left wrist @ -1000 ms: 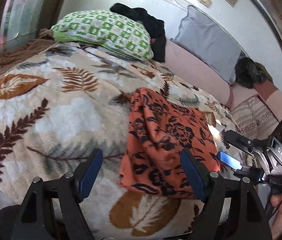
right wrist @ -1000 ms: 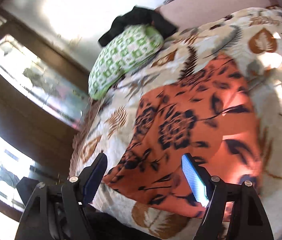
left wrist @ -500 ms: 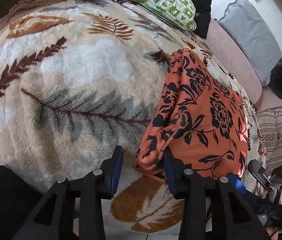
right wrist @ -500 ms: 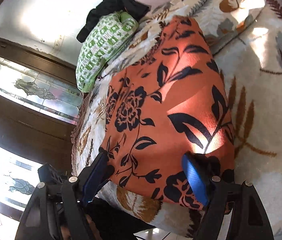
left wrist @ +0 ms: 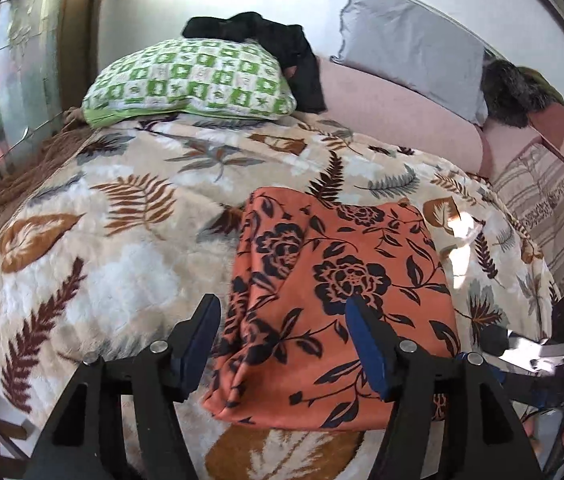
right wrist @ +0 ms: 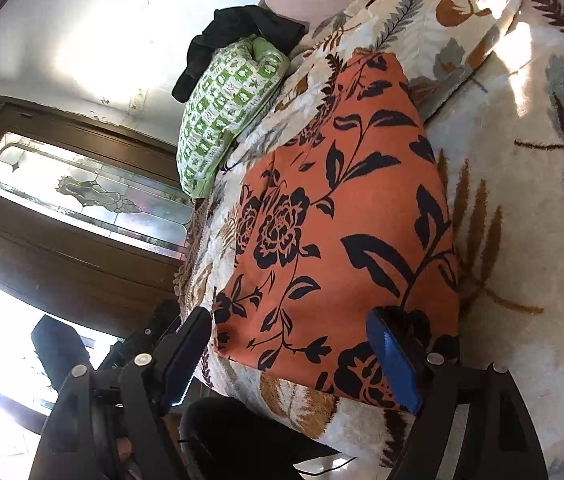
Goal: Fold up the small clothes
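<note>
Garment: orange cloth (left wrist: 338, 280) with black flowers, folded into a rectangle, rumpled along left edge, lying on leaf-print blanket (left wrist: 122, 240).
Left tool (left wrist: 282, 340): spreading, nothing pinched.
Right tool (right wrist: 290, 356): spread, empty.

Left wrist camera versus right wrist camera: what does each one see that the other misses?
Only the left wrist view shows the grey cushion and striped fabric on the sofa. Only the right wrist view shows the wooden door with patterned glass. Both show the orange floral garment on the leaf-print blanket, the green checked pillow and the black clothing behind it.
</note>
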Motion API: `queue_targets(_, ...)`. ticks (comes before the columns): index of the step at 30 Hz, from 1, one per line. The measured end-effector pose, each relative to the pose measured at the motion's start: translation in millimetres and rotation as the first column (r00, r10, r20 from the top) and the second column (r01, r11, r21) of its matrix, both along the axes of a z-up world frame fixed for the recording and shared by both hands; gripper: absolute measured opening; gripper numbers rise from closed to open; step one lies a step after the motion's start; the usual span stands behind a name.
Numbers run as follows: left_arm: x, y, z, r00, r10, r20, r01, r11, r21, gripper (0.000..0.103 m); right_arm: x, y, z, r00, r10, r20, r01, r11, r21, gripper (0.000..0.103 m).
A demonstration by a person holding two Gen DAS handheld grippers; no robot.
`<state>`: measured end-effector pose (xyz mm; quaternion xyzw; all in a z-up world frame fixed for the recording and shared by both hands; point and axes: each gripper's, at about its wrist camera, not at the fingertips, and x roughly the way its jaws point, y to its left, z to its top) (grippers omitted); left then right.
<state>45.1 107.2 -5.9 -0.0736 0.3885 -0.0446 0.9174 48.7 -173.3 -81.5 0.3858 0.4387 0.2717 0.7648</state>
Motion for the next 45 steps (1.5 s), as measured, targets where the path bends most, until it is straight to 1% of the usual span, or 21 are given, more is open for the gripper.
queue_targets(3,26.3,-20.7,-22.9,0.998,-0.059,-0.02,0.061,0.992,0.106,0.066,3.2,-24.0,5.9,0.999,-0.051,0.005,0.051,0.999,0.003,0.083)
queue_targets(6,48.3,-23.0,-57.5,0.994,-0.042,-0.104,0.063,0.976,0.21,0.066,10.3,-46.6,-8.6,0.992,-0.113,-0.06,0.114,0.993,0.007,0.086)
queue_targets(9,51.2,-3.0,-74.6,0.993,-0.015,-0.114,0.032,0.989,0.146,0.084,22.6,-51.2,-29.9,0.984,-0.106,-0.14,0.114,0.992,0.053,0.086)
queue_targets(12,54.7,5.5,-80.0,0.993,-0.02,-0.119,0.033,0.994,0.106,0.089,36.5,-40.4,-40.0,0.986,-0.039,-0.16,0.057,0.992,0.109,0.086)
queue_targets(16,57.2,12.1,-84.6,0.992,-0.015,-0.127,0.023,0.998,0.066,0.091,47.5,-32.5,-56.3,0.982,-0.058,-0.178,0.083,0.987,0.136,0.086)
queue_targets(17,56.8,11.7,-84.5,0.992,-0.015,-0.123,0.025,0.997,0.073,0.091,49.5,-29.0,-61.3,0.981,-0.04,-0.191,0.061,0.993,0.104,0.072)
queue_targets(18,55.8,10.9,-83.9,0.993,-0.019,-0.12,0.028,0.996,0.08,0.091,49.3,-26.5,-61.6,0.977,-0.036,-0.209,0.052,0.996,0.07,0.047)
queue_targets(21,52.9,9.2,-82.5,0.993,-0.018,-0.114,0.028,0.996,0.087,0.091,42.1,-21.1,-38.4,0.986,-0.055,-0.156,0.053,0.999,-0.012,0.038)
queue_targets(24,54.2,10.0,-83.4,0.993,-0.024,-0.119,0.032,0.997,0.071,0.091,46.9,-13.7,-55.6,0.983,-0.054,-0.177,0.027,0.989,-0.149,0.04)
queue_targets(25,54.2,11.2,-82.7,0.993,-0.024,-0.118,0.032,0.997,0.066,0.091,46.5,-20.2,-61.7,0.979,-0.064,-0.192,0.049,0.995,-0.083,0.041)
queue_targets(26,54.3,12.8,-82.6,0.992,-0.023,-0.12,0.03,0.998,0.058,0.091,45.6,-24.5,-58.4,0.978,-0.063,-0.197,0.056,0.998,-0.04,0.049)
queue_targets(27,54.3,14.6,-83.1,0.992,-0.022,-0.124,0.028,0.999,0.044,0.091,44.0,-26.1,-50.1,0.981,-0.064,-0.185,0.057,0.998,-0.039,0.062)
queue_targets(30,54.9,16.8,-84.3,0.991,-0.018,-0.132,0.021,1.0,0.021,0.091,43.8,-35.2,-23.6,0.992,-0.084,-0.097,0.083,0.996,-0.017,0.077)
queue_targets(32,55.2,15.8,-84.1,0.991,-0.02,-0.132,0.023,0.999,0.025,0.091,57.9,-42.1,-21.9,0.99,-0.109,-0.094,0.111,0.994,0.015,0.08)
queue_targets(35,55.3,15.7,-84.0,0.991,-0.02,-0.136,0.023,1.0,0.017,0.091,94.0,-39.5,-48.0,0.978,-0.07,-0.197,0.086,0.994,0.074,0.08)
queue_targets(37,55.0,17.2,-83.9,0.99,-0.02,-0.136,0.022,1.0,0.011,0.091,106.0,-34.4,-45.0,0.976,-0.067,-0.206,0.078,0.996,0.045,0.047)
queue_targets(38,55.1,18.4,-84.1,0.99,-0.02,-0.137,0.021,1.0,0.006,0.091,104.0,-30.3,-30.8,0.984,-0.07,-0.161,0.073,0.997,0.01,0.034)
queue_targets(40,55.6,20.0,-85.5,0.99,-0.019,-0.143,0.018,1.0,-0.01,0.091,97.5,-20.4,-15.2,0.993,-0.08,-0.088,0.072,0.994,-0.088,0.032)
queue_targets(42,57.3,18.0,-86.7,0.989,-0.033,-0.147,0.03,0.999,-0.024,0.091,102.3,-23.8,-44.1,0.977,-0.115,-0.181,0.084,0.982,-0.169,0.031)
queue_targets(43,57.0,16.7,-85.9,0.989,-0.031,-0.143,0.03,1.0,-0.01,0.091,102.9,-29.7,-58.4,0.966,-0.132,-0.221,0.106,0.986,-0.126,0.032)
queue_targets(45,55.7,17.7,-85.0,0.99,-0.028,-0.138,0.028,1.0,0.0,0.091,101.2,-32.1,-49.7,0.973,-0.124,-0.196,0.116,0.992,-0.049,0.036)
